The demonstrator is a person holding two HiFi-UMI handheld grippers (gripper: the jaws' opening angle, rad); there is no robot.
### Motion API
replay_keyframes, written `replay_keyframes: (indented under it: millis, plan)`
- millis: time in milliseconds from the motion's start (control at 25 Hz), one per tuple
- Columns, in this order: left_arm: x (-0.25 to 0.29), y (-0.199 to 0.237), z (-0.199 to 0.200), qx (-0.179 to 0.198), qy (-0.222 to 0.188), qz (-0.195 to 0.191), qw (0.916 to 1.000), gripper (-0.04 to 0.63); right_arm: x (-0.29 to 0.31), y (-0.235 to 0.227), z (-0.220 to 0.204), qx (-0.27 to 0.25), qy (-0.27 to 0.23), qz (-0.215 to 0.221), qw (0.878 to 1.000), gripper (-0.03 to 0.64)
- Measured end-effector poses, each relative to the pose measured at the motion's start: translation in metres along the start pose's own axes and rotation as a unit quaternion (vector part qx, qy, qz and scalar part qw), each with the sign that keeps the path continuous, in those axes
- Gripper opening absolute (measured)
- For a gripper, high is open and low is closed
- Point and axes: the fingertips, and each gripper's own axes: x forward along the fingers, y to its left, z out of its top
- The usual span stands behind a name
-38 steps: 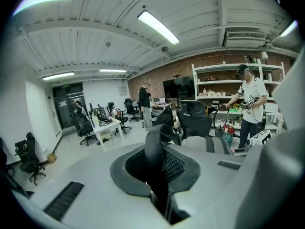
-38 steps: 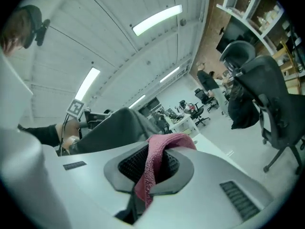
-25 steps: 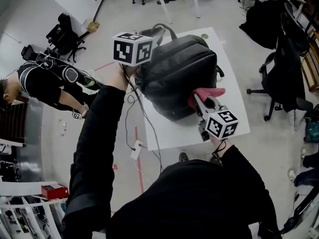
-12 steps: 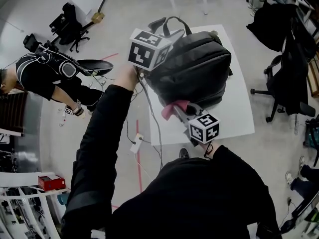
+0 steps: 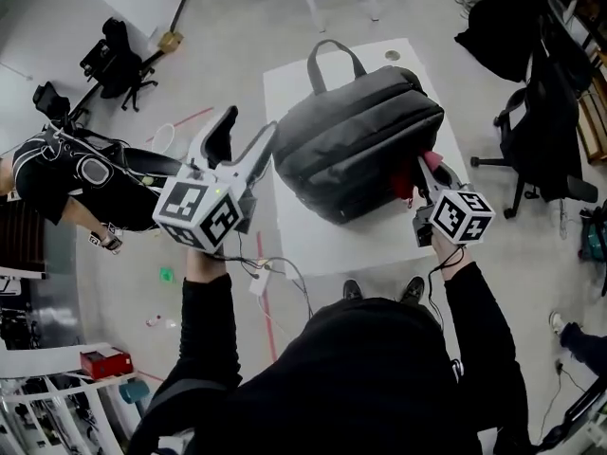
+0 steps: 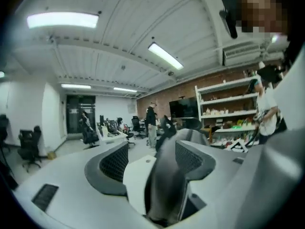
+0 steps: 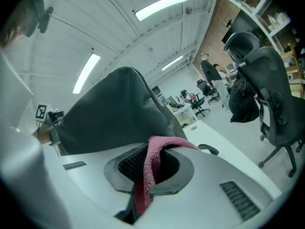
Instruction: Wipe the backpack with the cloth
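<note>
A dark grey backpack [image 5: 356, 140] lies on the small white table [image 5: 318, 245], its handle towards the far end. My right gripper [image 5: 420, 171] is shut on a pink cloth [image 5: 432, 162] and holds it against the backpack's right side. In the right gripper view the cloth [image 7: 153, 163] hangs between the pads, with the backpack [image 7: 109, 113] just behind. My left gripper [image 5: 244, 138] is off the table's left edge. Its jaws have just been opening and grip nothing. The backpack [image 6: 167, 185] shows beyond their gap in the left gripper view.
Office chairs draped with black jackets [image 5: 541, 93] stand to the right of the table. A person in a black suit [image 5: 81, 173] is on the floor at the left. Cables [image 5: 261, 273] run along the floor by the table's near left corner. A red box [image 5: 104, 361] lies lower left.
My left gripper let go of the backpack's left side, opened and drew back to the left. My right gripper carried the cloth from the backpack's near edge round to its right side.
</note>
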Motion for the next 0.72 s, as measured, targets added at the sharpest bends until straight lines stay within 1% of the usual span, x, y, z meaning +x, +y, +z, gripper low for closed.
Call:
replay_keyframes:
  millis: [40,80,120,160,200,240,280,360,400,440,520,560,600,640,680,720]
  plan:
    - [-0.012,-0.018,-0.015,-0.026,-0.001,-0.023,0.9994,0.305,-0.001,-0.001,0.000,0.001,0.000,0.000,1.000,0.029]
    - [-0.018,-0.038,-0.030,-0.045,0.001,-0.045,0.9980,0.305,-0.001,-0.002,-0.001,0.004,-0.002,-0.001,1.000,0.029]
    - [-0.021,-0.053,-0.042,-0.056,0.003,-0.057,0.9968,0.305,-0.001,-0.003,-0.001,0.009,-0.004,-0.003,1.000,0.029]
    - [-0.021,-0.062,-0.049,-0.064,0.000,-0.058,0.9963,0.305,0.001,-0.003,-0.001,0.014,-0.005,-0.006,1.000,0.029]
    - [-0.021,-0.065,-0.050,-0.069,-0.004,-0.051,0.9963,0.305,0.003,-0.002,-0.002,0.018,-0.006,-0.008,1.000,0.029]
    - [-0.023,-0.064,-0.047,-0.067,-0.007,-0.039,0.9970,0.305,0.006,0.003,-0.003,0.019,-0.006,-0.009,1.000,0.029]
    - [-0.027,-0.063,-0.041,-0.052,-0.007,-0.026,0.9983,0.305,0.009,0.009,-0.003,0.018,-0.006,-0.007,1.000,0.029]
    - [-0.036,-0.066,-0.033,-0.002,0.014,-0.011,0.9998,0.305,0.017,0.021,-0.001,0.011,-0.004,0.000,1.000,0.029]
    - [-0.037,-0.072,-0.038,0.019,0.034,-0.019,0.9991,0.305,0.020,0.026,0.001,0.007,-0.004,0.003,1.000,0.029]
    - [-0.035,-0.077,-0.050,0.033,0.057,-0.033,0.9973,0.305,0.023,0.030,0.004,0.004,-0.007,0.005,1.000,0.029]
    - [-0.024,-0.079,-0.079,0.042,0.095,-0.051,0.9933,0.305,0.026,0.038,0.004,0.003,-0.011,0.010,1.000,0.029]
    - [-0.019,-0.077,-0.086,0.044,0.100,-0.050,0.9928,0.304,0.028,0.046,-0.001,0.004,-0.008,0.017,1.000,0.029]
    - [-0.013,-0.073,-0.087,0.043,0.095,-0.047,0.9934,0.304,0.030,0.056,-0.011,0.003,0.002,0.030,1.000,0.029]
    - [-0.008,-0.071,-0.085,0.039,0.087,-0.047,0.9943,0.273,0.032,0.070,-0.026,-0.001,0.018,0.048,0.999,0.029]
    - [-0.001,-0.070,-0.082,0.034,0.080,-0.050,0.9950,0.206,0.035,0.086,-0.043,-0.010,0.039,0.070,0.997,0.029]
    - [0.005,-0.069,-0.079,0.028,0.075,-0.054,0.9953,0.157,0.037,0.104,-0.063,-0.026,0.062,0.093,0.993,0.029]
